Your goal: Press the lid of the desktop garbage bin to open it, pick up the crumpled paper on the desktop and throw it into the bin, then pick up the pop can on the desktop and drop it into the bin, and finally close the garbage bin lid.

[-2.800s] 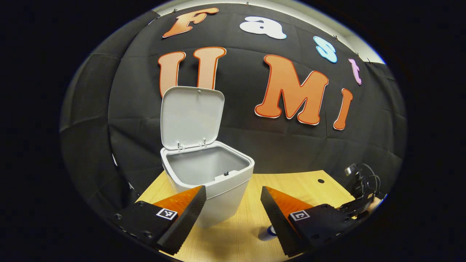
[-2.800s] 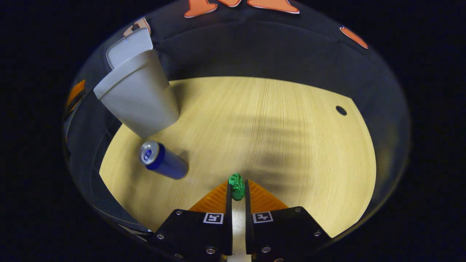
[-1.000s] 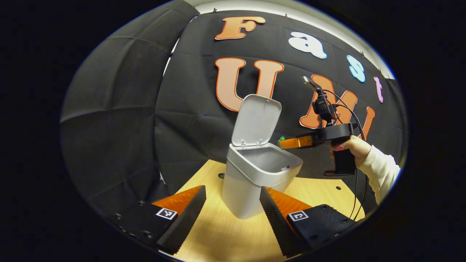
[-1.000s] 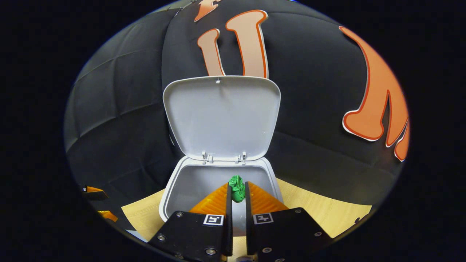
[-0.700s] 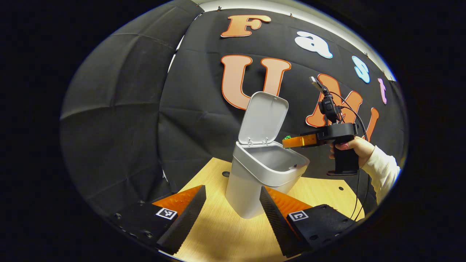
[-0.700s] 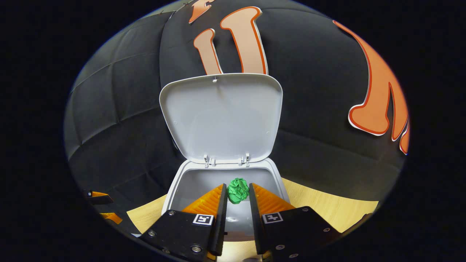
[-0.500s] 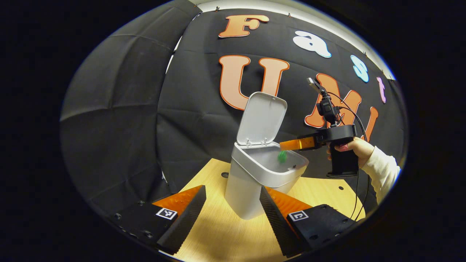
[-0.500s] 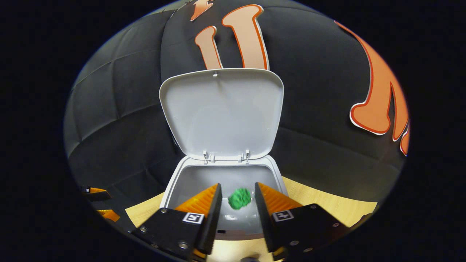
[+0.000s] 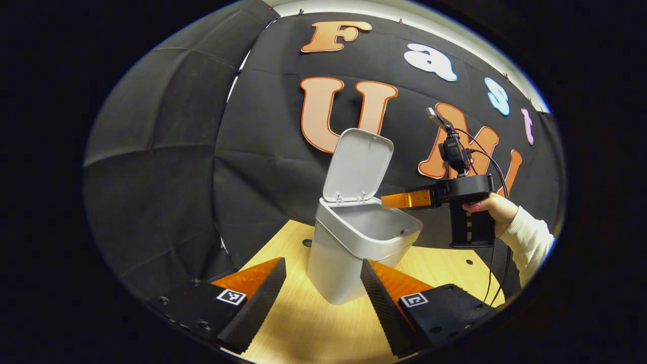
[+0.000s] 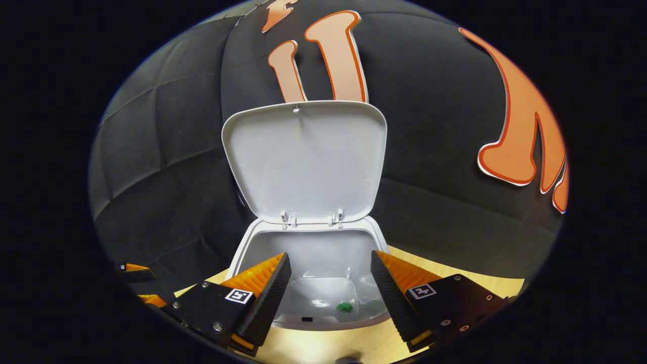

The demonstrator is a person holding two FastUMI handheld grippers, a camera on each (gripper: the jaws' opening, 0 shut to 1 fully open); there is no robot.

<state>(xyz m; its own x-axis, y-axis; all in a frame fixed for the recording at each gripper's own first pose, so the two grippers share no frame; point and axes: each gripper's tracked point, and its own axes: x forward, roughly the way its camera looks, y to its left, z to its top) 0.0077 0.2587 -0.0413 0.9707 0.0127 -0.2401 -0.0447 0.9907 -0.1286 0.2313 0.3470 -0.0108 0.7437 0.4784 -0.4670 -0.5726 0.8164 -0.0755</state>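
The grey desktop bin (image 9: pixel 349 253) stands on the wooden table with its lid (image 9: pixel 360 164) swung up. In the right gripper view the bin's rim (image 10: pixel 242 247) and raised lid (image 10: pixel 303 162) face me, and the green crumpled paper (image 10: pixel 345 306) lies on the bin's floor. My right gripper (image 10: pixel 331 275) hangs open just above the bin's mouth, nothing between its fingers. In the left gripper view that right gripper (image 9: pixel 404 200) is held by a hand (image 9: pixel 488 207) over the bin's right rim. My left gripper (image 9: pixel 323 283) is open, low, in front of the bin.
The wooden table (image 9: pixel 313 328) has small round holes (image 9: pixel 307 243) near the bin and at the right (image 9: pixel 470 262). A white sleeve (image 9: pixel 525 240) and cables (image 9: pixel 498 263) hang to the right of the bin. The black cloth wall stands close behind the bin.
My right gripper carried the green paper from the table to above the bin, then opened. The paper fell and now lies at the bottom. My left gripper barely moved.
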